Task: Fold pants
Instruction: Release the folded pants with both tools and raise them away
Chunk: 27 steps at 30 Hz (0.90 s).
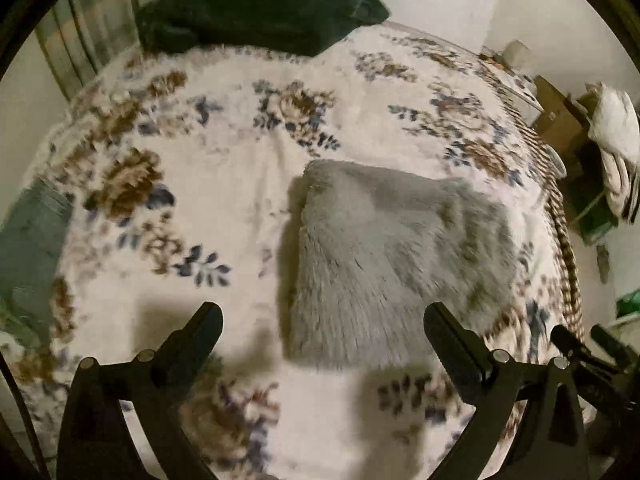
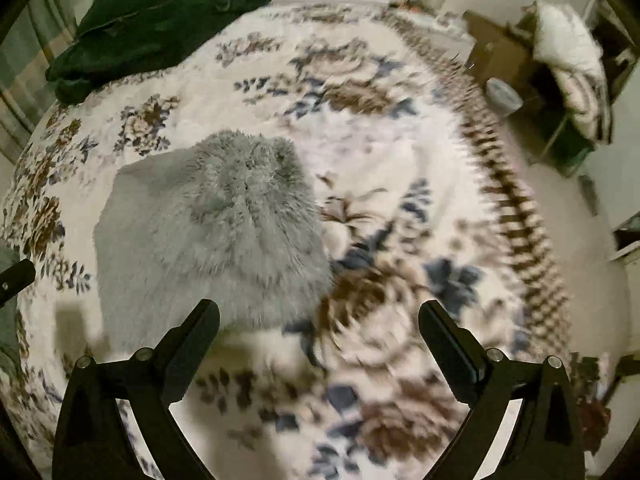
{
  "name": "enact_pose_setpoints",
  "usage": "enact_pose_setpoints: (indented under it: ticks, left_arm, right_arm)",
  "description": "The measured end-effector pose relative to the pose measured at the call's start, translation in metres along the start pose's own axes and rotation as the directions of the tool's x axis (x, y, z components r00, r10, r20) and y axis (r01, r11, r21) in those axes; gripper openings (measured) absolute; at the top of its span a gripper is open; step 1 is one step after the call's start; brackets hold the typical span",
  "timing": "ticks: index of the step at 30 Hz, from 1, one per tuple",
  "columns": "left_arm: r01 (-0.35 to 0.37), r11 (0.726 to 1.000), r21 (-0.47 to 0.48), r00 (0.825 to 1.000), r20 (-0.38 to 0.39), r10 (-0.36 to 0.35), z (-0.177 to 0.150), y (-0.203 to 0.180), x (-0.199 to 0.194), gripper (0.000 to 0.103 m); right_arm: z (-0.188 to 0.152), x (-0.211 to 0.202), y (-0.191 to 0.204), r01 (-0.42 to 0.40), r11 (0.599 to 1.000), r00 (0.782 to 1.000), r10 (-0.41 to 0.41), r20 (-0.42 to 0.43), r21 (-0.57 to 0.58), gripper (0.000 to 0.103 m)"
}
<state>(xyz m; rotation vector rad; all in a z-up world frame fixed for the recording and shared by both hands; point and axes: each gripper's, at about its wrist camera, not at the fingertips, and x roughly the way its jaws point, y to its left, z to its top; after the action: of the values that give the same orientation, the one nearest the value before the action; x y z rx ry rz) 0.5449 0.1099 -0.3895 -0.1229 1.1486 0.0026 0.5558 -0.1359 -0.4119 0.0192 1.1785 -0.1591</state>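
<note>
On the bed's floral blanket (image 1: 224, 184), a dark green garment (image 1: 256, 4) lies bunched at the far-left corner. The grey fluffy pants (image 1: 384, 248) sit folded mid-bed, nearer the right edge. They look soft, light and limp; best pinched at a folded edge or corner. Left gripper (image 1: 322, 316) and right gripper (image 2: 319, 314) both gape wide, holding nothing.

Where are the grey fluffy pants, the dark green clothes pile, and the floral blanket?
grey fluffy pants (image 2: 208, 236), right wrist view, middle of folded bundle.
dark green clothes pile (image 1: 260, 4), left wrist view, centre of heap.
floral blanket (image 1: 208, 184), left wrist view, bare patch.
</note>
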Motion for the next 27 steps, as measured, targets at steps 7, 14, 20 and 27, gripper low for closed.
enact_pose_setpoints:
  ticks: [7,14,20,27]
  left_arm:
    - [-0.045,0.996,0.076,0.993,0.110,0.037,-0.039,-0.028,-0.133,0.103]
    - [-0.051,0.995,0.086,0.976,0.217,0.031,-0.089,-0.059,-0.265,0.103]
    - [-0.052,0.996,0.075,0.958,0.286,0.029,-0.129,-0.079,-0.358,0.103]
    - [-0.052,0.993,0.107,0.936,0.351,0.011,-0.165,-0.091,-0.439,0.103]
  right_arm:
    - [-0.047,-0.148,-0.034,-0.036,0.999,0.995,0.032,0.096,0.036,0.101]
    - [-0.089,-0.298,-0.067,-0.071,0.997,0.973,0.073,0.217,-0.016,0.101]
    - [-0.135,-0.418,-0.095,-0.076,0.993,0.951,0.099,0.293,-0.090,0.101]
    - [-0.182,-0.529,-0.114,-0.091,0.992,0.923,0.115,0.368,-0.082,0.101]
